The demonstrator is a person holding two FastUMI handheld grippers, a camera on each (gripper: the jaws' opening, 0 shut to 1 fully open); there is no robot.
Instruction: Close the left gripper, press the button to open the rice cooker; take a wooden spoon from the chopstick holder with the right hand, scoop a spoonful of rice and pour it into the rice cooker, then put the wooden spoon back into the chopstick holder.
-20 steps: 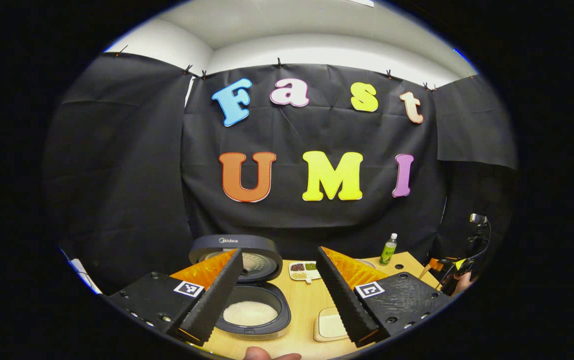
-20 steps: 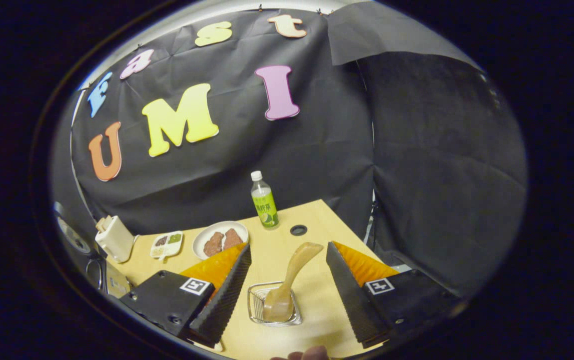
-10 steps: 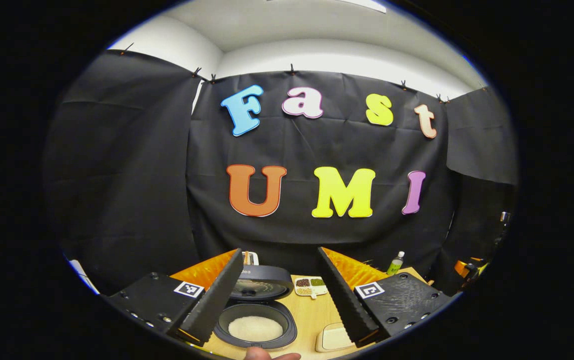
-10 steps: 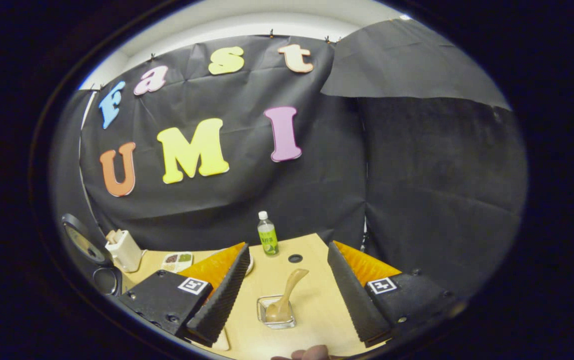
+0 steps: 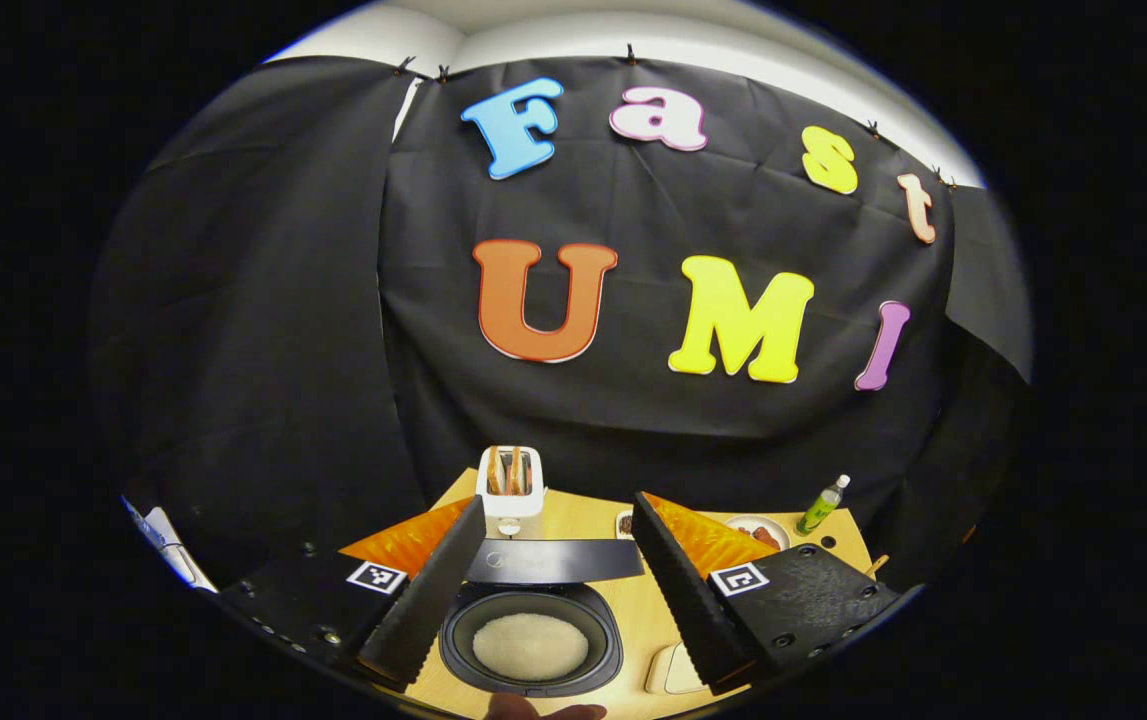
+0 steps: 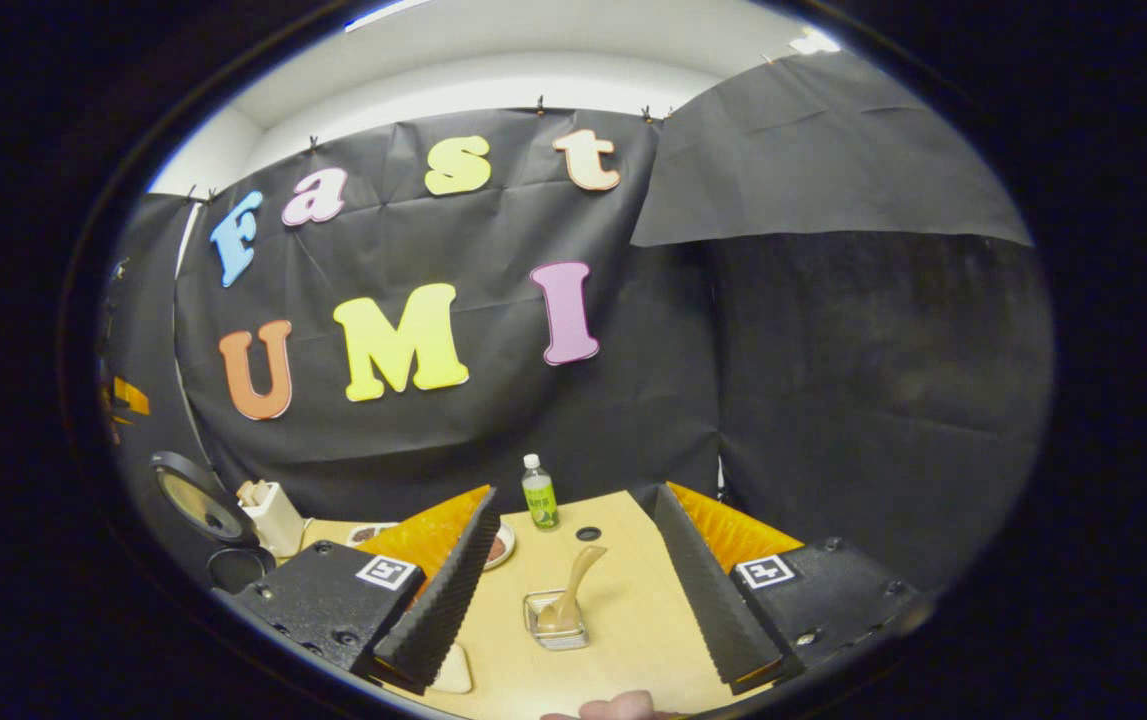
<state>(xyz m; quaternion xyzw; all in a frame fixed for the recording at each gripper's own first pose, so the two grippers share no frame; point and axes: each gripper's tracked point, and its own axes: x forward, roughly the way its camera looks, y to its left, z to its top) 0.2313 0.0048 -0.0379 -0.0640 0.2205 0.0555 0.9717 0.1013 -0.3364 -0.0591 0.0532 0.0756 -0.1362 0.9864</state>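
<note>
Rice cooker sits on the desk with its lid up, white rice in the inner pot, seen between the left gripper fingers; jaws apart, holding nothing. White toaster stands behind the cooker. Right gripper hangs above the desk, jaws apart and empty. Wooden spoon stands tilted in the chopstick holder (a small wire basket) ahead of it. Green bottle stands farther back, near the booth wall.
</note>
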